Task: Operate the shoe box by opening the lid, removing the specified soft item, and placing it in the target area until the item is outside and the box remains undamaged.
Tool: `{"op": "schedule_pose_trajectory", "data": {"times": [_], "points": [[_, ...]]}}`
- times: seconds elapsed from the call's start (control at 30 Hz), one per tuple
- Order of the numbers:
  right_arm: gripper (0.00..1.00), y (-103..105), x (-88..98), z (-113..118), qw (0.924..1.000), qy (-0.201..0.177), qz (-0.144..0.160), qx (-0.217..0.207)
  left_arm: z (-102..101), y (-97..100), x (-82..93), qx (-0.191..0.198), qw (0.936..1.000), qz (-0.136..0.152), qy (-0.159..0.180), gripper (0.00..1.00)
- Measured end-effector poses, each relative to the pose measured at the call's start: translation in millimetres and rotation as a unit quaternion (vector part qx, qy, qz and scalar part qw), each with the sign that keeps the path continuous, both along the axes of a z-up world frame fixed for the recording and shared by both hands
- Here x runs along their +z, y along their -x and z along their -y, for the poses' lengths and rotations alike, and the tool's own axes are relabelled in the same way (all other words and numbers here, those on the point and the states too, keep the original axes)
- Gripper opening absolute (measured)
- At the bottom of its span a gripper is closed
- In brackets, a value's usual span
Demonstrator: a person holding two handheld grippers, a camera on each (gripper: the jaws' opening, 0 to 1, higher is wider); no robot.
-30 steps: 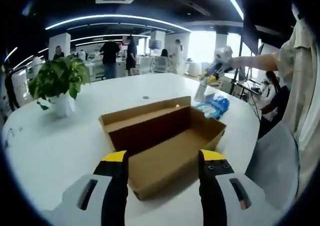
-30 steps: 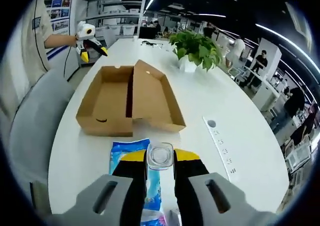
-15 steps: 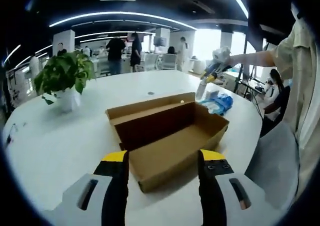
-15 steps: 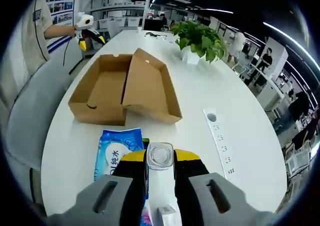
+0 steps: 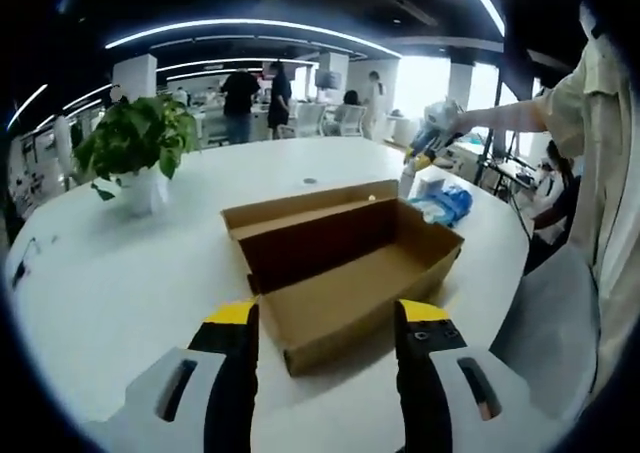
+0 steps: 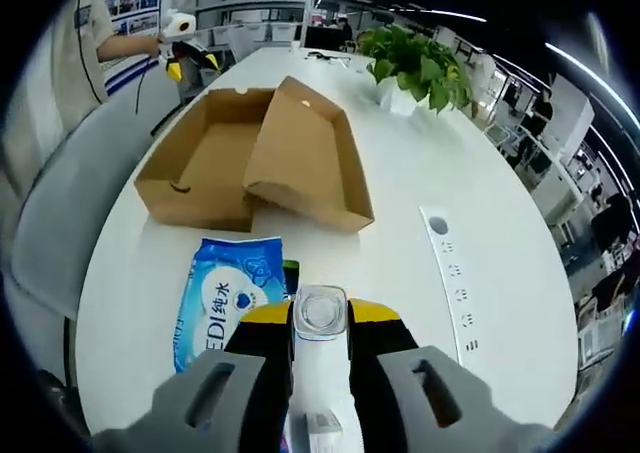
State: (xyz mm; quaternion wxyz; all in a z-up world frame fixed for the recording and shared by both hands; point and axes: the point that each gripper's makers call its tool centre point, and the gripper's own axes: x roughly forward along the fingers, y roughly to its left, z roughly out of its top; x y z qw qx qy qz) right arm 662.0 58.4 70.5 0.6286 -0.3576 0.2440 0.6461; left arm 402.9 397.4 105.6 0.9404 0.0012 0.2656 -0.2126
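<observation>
Wipes pack [image 6: 225, 298] now lies clear on the table [image 6: 400, 213] beside your opened shoe box [image 6: 250, 158], so the removal looks done, while your right gripper [image 6: 320, 318] has lifted away clamping a clear bottle [image 6: 320, 311] and your left gripper [image 5: 325, 318] hangs wide open, empty.

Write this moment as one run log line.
shoe box: open, empty | wet wipes pack: on table | right gripper: shut on bottle | left gripper: open

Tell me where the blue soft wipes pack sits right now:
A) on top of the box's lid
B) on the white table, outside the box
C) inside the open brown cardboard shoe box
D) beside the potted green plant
B: in the right gripper view the blue soft wipes pack lies flat on the white table, apart from the open brown cardboard shoe box, whose inside looks empty.
</observation>
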Motion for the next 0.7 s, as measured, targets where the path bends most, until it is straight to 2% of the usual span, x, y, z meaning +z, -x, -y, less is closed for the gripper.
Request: {"op": "schedule_pose_trajectory", "data": {"times": [0.27, 0.7], "points": [[0.17, -1.3, -10.5, 2.8, 0.9998, 0.015, -0.007, 0.007, -2.9, 3.5, -4.1, 0.009, 0.9999, -0.006, 0.0, 0.54], [0.17, -3.9, -10.0, 3.4, 0.9998, 0.015, -0.015, 0.0, -1.5, 1.6, -5.8, 0.006, 0.9999, -0.009, -0.001, 0.55]]}}
